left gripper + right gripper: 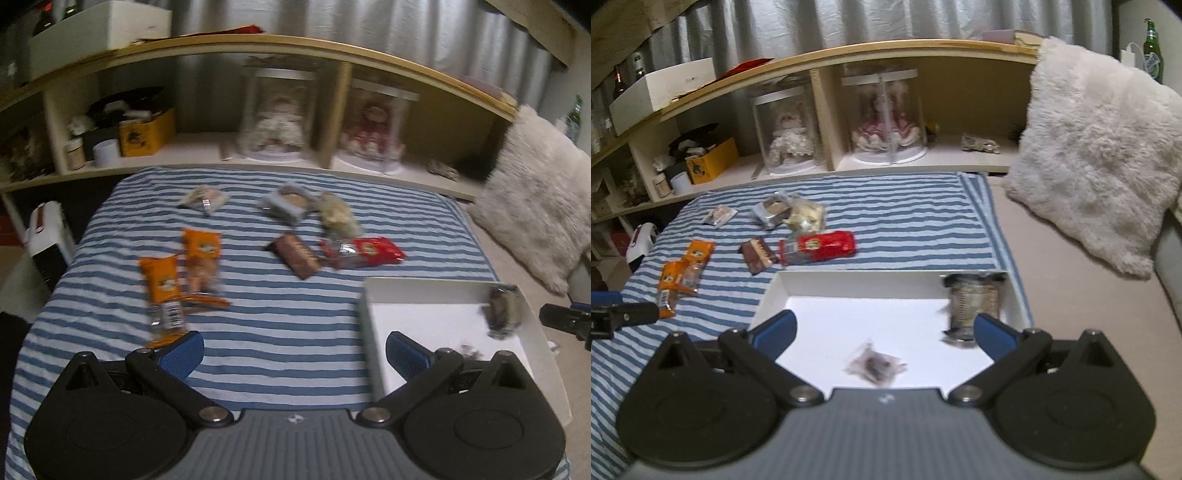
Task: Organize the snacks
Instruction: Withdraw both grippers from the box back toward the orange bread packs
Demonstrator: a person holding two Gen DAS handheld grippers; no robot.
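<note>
Risk of a missed pickup: both tools, left [293, 352] and right [884, 332], gape empty, loose snacks [295, 254] crowd the bed's far edge, and the white tray [775, 291] at its near right corner could slide if nudged.

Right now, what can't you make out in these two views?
- Dark packet at the white tray's far right: motion-blurred in both views, label unreadable.
- Small packet in the tray: blurred; in the left view, hidden behind the left gripper.
- Snack brands on the striped cloth: too blurred.
</note>
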